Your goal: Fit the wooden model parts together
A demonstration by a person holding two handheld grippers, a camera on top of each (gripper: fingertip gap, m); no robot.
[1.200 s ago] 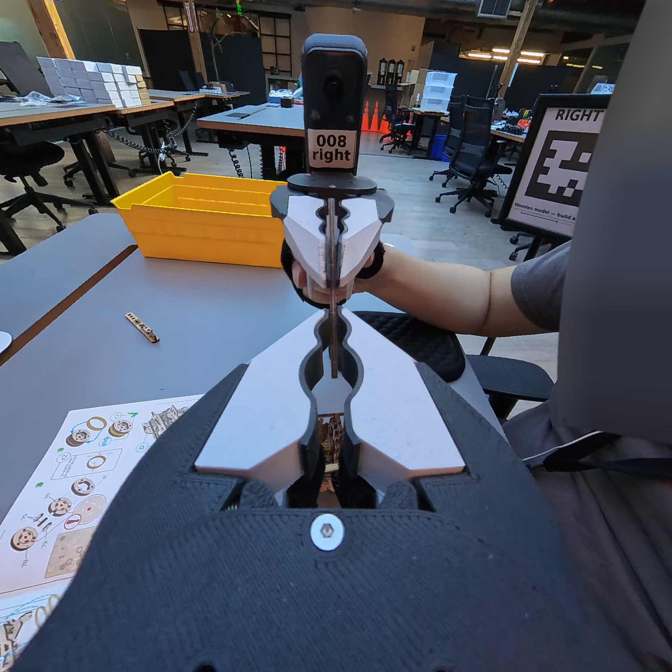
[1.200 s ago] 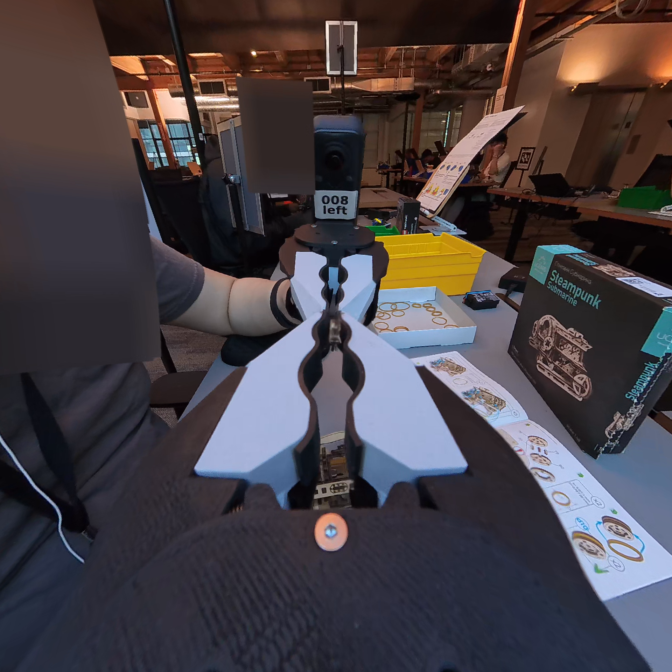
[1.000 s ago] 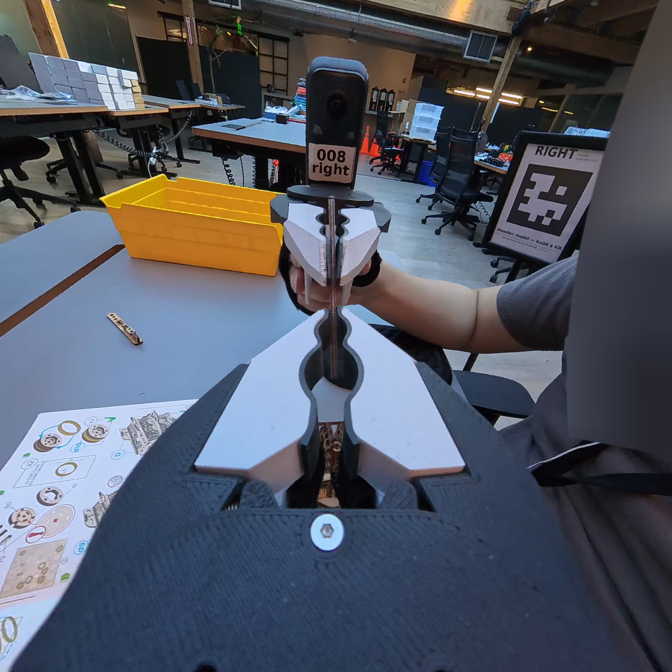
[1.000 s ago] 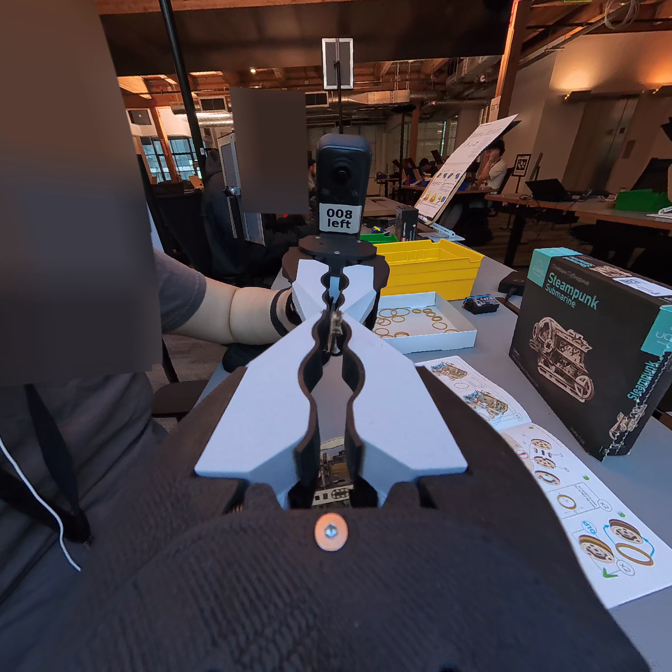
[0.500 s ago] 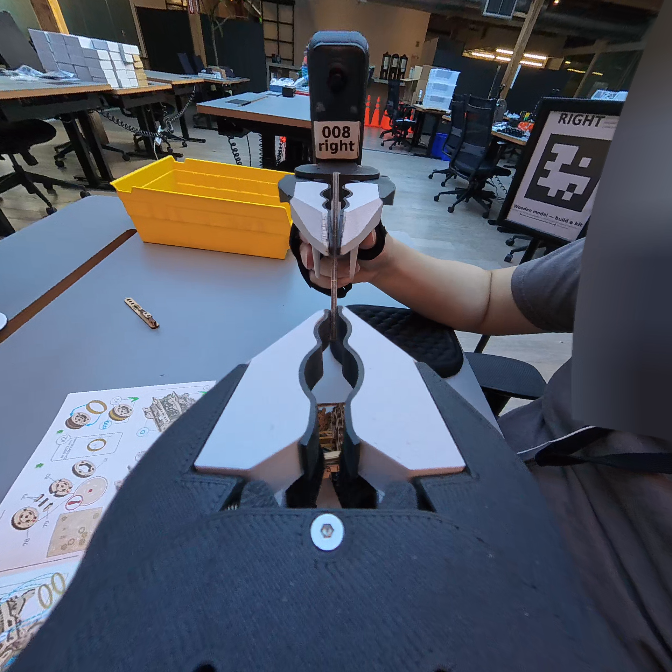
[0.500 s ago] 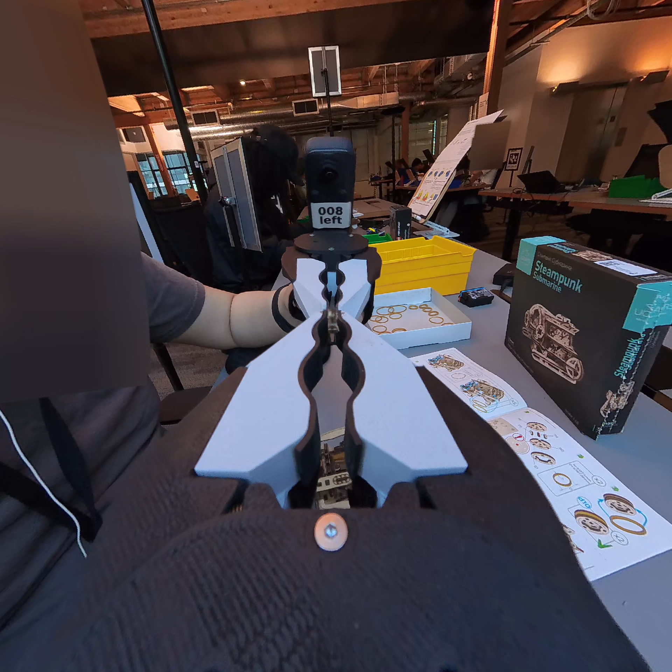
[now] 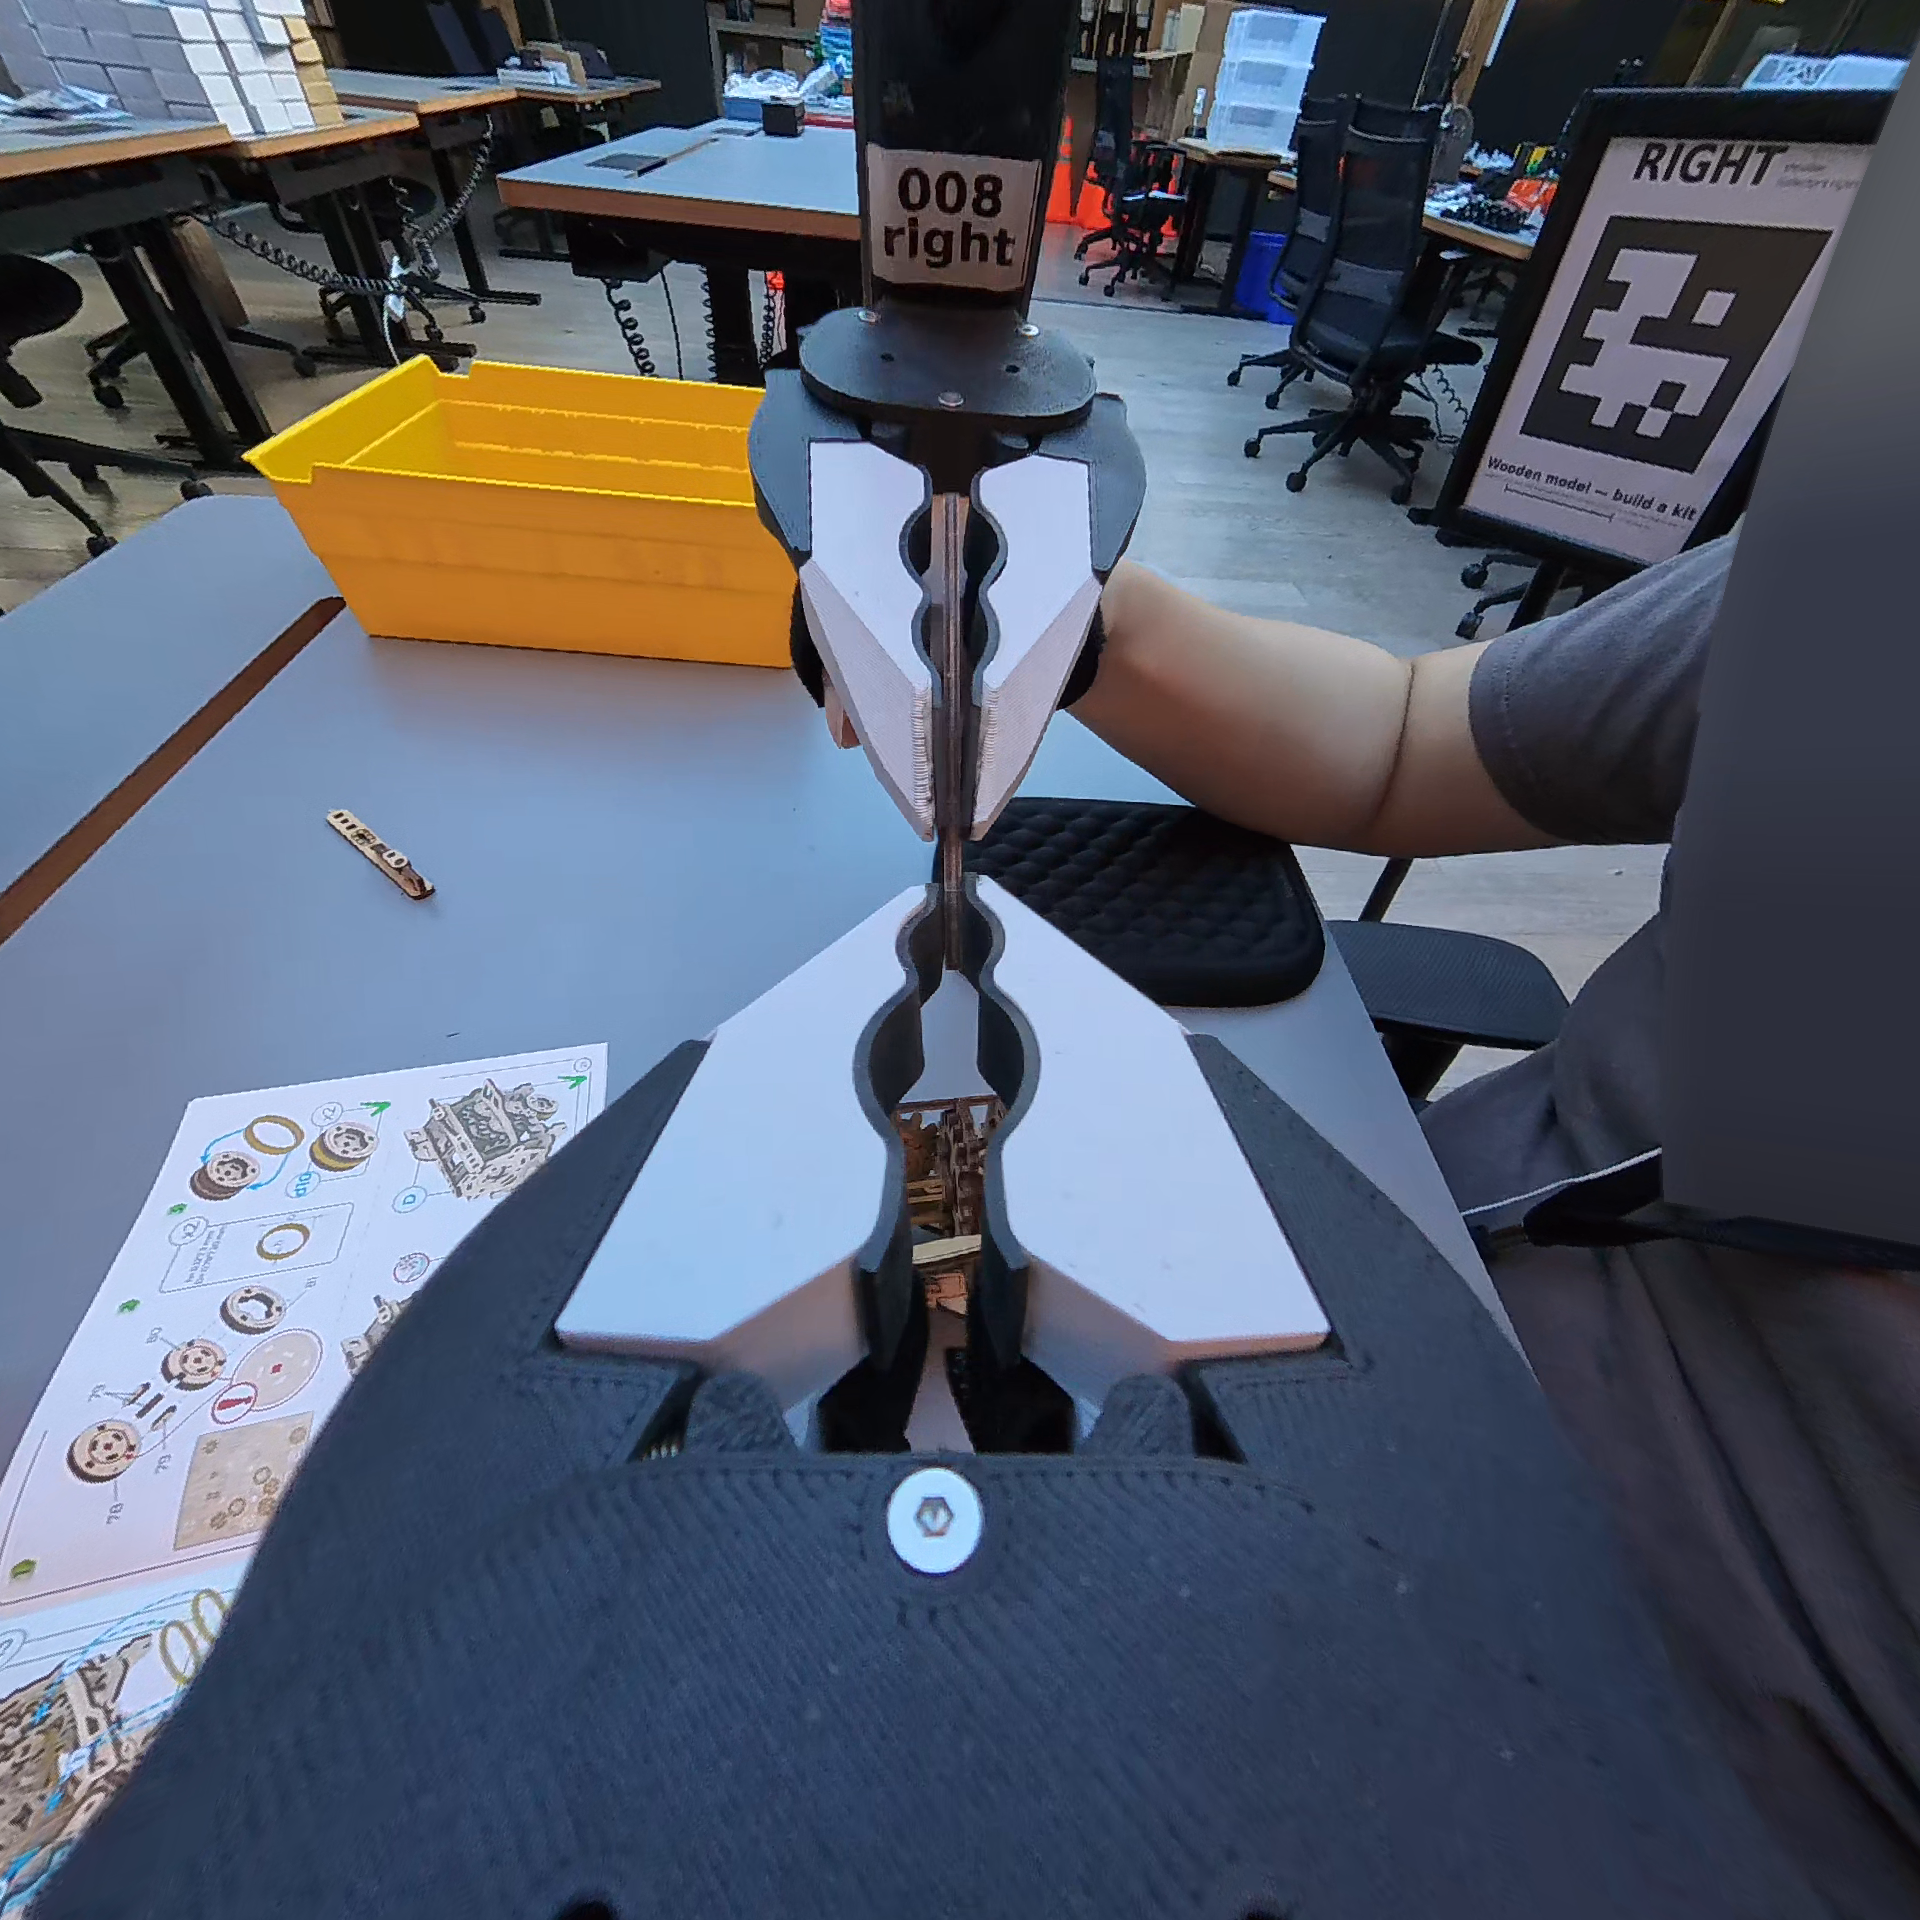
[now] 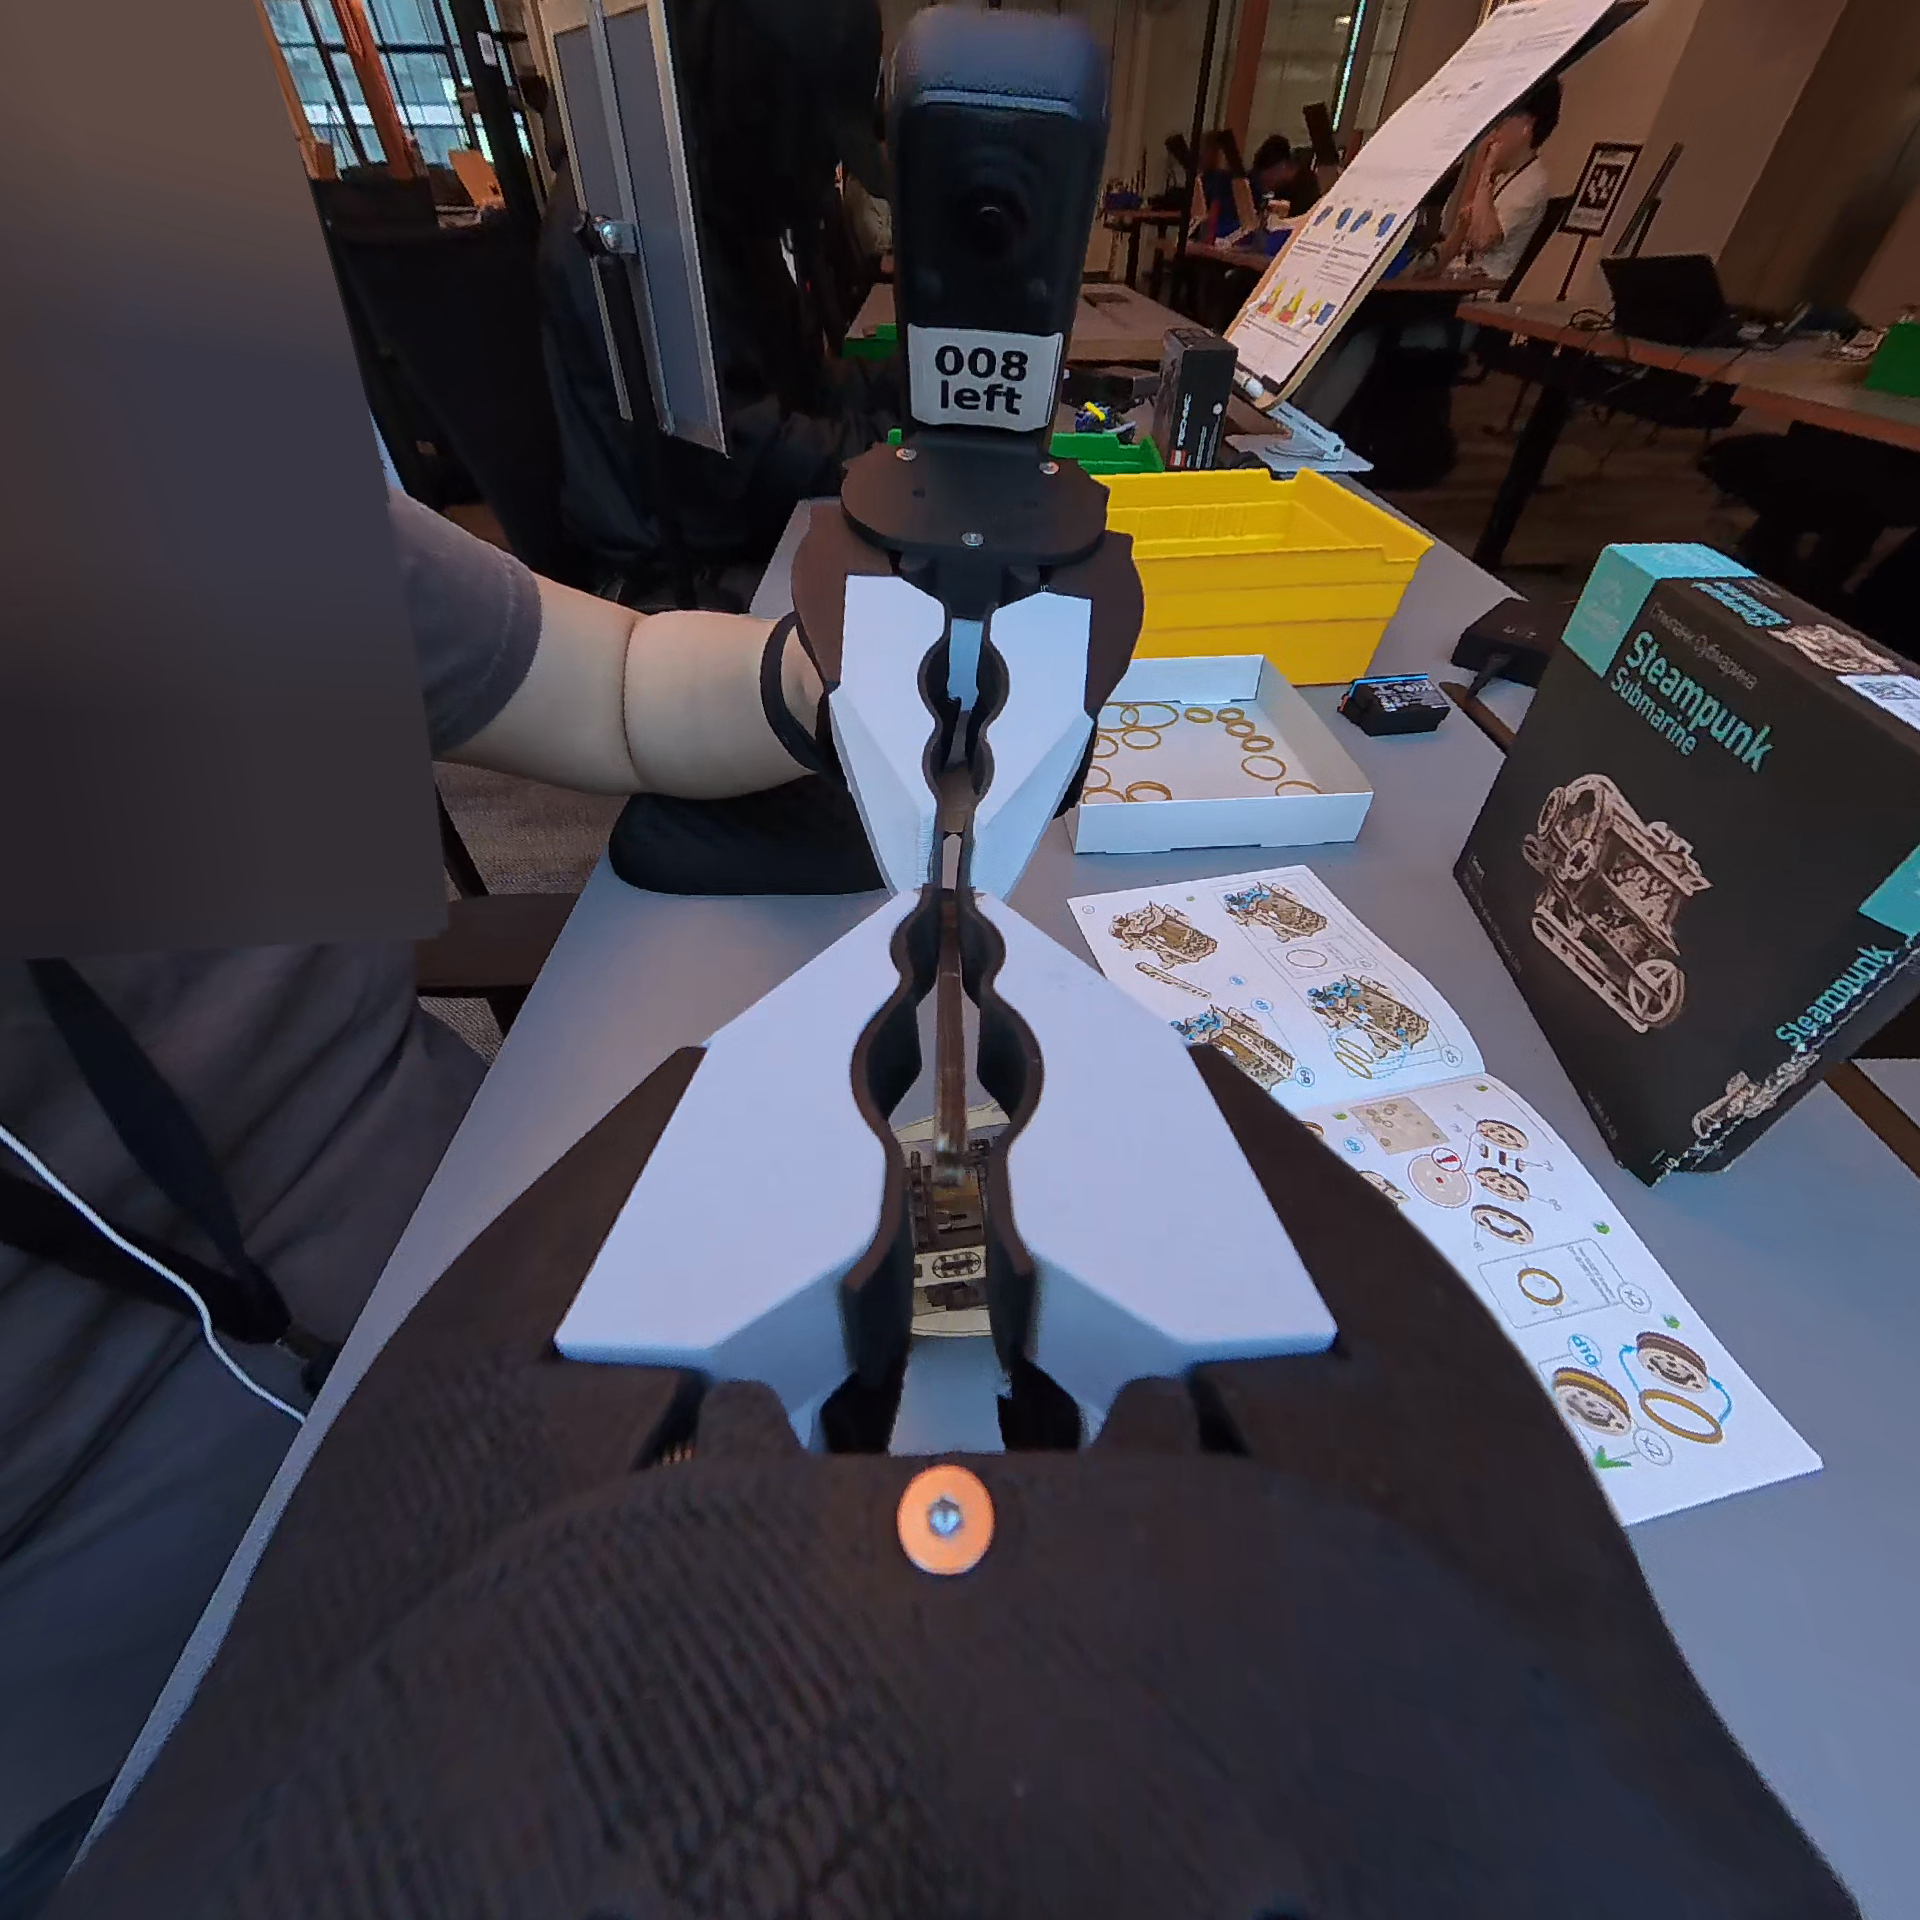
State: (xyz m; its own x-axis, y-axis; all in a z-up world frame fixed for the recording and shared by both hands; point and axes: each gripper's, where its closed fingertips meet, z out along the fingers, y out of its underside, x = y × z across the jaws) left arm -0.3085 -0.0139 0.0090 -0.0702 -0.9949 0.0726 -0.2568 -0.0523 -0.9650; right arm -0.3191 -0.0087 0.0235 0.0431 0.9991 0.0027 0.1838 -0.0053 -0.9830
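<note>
A thin dark wooden strip (image 7: pixel 948 868) runs edge-on between my two grippers, which face each other tip to tip above the grey table (image 7: pixel 623 831). My left gripper (image 7: pixel 948 906) is shut on the strip's near end. My right gripper (image 7: pixel 948 821) is shut on the rest of it. In the right wrist view the strip (image 8: pixel 948 1039) lies far back along my right gripper's (image 8: pixel 951 906) fingers, and its end sits in the left gripper's (image 8: pixel 951 844) tips. A part-built wooden model (image 7: pixel 940 1174) shows through the gap behind the fingers in both views (image 8: pixel 951 1236).
A yellow bin (image 7: pixel 540 520) and a loose wooden piece (image 7: pixel 379 854) lie on the table's left, with an instruction sheet (image 7: pixel 260 1247) nearer. A white tray of rings (image 8: pixel 1216 758), the kit box (image 8: pixel 1704 862) and a black cushion (image 7: pixel 1143 904) are nearby. Less than 4 cm separates the two grippers' tips.
The two grippers have come closer together. The strip now lies deeper between my right gripper's fingers and reaches less far into my left gripper's.
</note>
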